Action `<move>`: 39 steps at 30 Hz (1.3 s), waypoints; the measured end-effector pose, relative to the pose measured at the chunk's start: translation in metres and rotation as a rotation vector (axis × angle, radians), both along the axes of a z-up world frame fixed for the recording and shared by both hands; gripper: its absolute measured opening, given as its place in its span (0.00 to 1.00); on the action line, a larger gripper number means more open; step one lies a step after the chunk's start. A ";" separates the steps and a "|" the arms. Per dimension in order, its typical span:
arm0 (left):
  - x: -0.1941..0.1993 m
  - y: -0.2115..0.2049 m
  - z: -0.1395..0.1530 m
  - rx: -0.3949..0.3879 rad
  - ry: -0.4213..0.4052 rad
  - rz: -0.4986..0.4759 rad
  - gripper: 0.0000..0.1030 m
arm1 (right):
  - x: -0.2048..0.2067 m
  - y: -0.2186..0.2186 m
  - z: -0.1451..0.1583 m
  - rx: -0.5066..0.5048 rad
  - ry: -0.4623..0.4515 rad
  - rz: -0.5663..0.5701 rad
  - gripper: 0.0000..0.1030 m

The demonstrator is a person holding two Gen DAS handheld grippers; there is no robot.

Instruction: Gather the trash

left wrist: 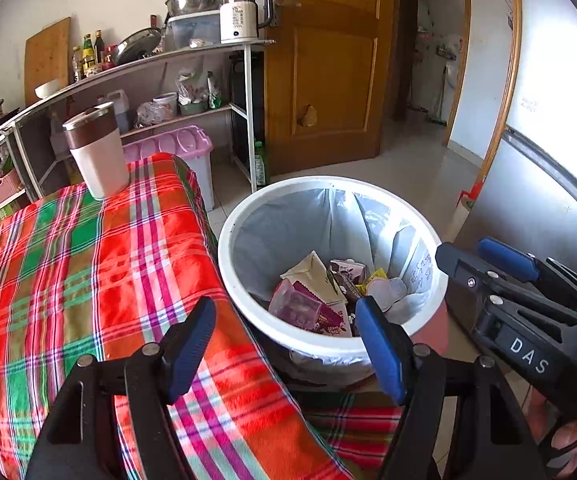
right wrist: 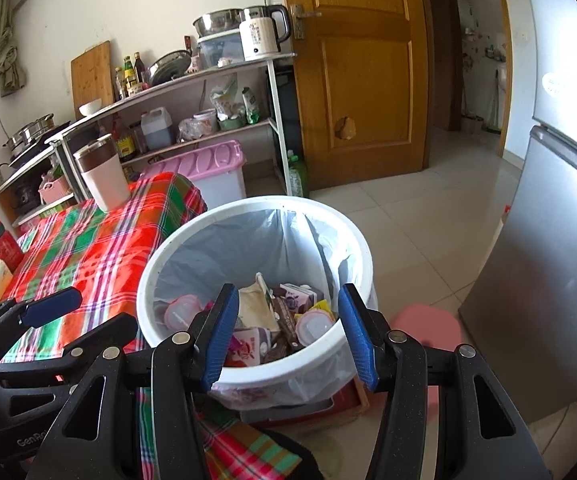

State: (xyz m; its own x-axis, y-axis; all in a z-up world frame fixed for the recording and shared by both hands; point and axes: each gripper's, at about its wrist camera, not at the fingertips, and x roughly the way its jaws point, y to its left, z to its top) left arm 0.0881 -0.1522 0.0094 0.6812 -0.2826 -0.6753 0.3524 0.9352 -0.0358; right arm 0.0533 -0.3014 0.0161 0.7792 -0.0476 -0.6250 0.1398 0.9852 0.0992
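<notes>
Holding wrappers, cartons — white lined bin [right wrist: 192, 236]

A white round trash bin [left wrist: 330, 344] [right wrist: 248, 376] lined with a pale grey plastic bag [left wrist: 288, 232] [right wrist: 224, 256] stands on the floor just beside the table's edge. Inside lies a heap of trash: a crumpled beige carton [left wrist: 314, 276] [right wrist: 254, 300], a purple-patterned carton [left wrist: 348, 270] [right wrist: 302, 294], a pink clear plastic cup [left wrist: 294, 308], a yellow wrapper [left wrist: 376, 278] [right wrist: 320, 306] and round lidded cups [left wrist: 384, 292] [right wrist: 312, 326].
</notes>
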 end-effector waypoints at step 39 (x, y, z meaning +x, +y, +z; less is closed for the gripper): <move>-0.063 0.027 0.012 -0.024 -0.119 0.096 0.72 | -0.071 0.034 0.004 -0.024 -0.088 -0.027 0.51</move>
State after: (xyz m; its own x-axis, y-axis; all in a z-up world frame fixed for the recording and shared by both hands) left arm 0.0250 -0.1256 0.0212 0.7808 -0.2276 -0.5818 0.2648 0.9641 -0.0218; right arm -0.0173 -0.2676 0.0203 0.8294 -0.0840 -0.5523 0.1585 0.9834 0.0886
